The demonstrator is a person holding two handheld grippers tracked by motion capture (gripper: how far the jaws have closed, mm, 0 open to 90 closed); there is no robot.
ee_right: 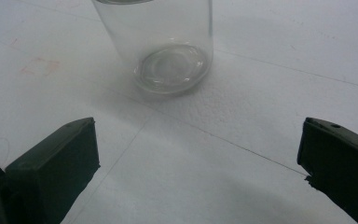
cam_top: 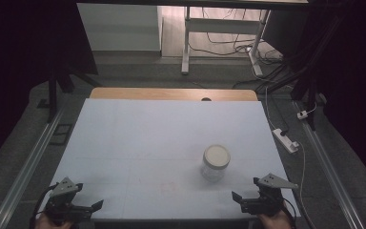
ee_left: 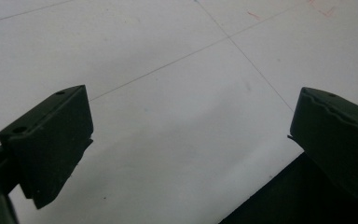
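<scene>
Clear glass jar [cam_top: 216,163] with a pale lid [cam_top: 216,154] stands upright, right of centre on the white tabletop [cam_top: 138,143]. Looks empty: light, rigid, slick, breakable. Best grip is across the body below the lid. Right tool [cam_top: 240,200] at the jar's 5 o'clock, jaws wide, empty. Left tool [cam_top: 91,207] at 8 o'clock, well apart, also wide and empty.
</scene>
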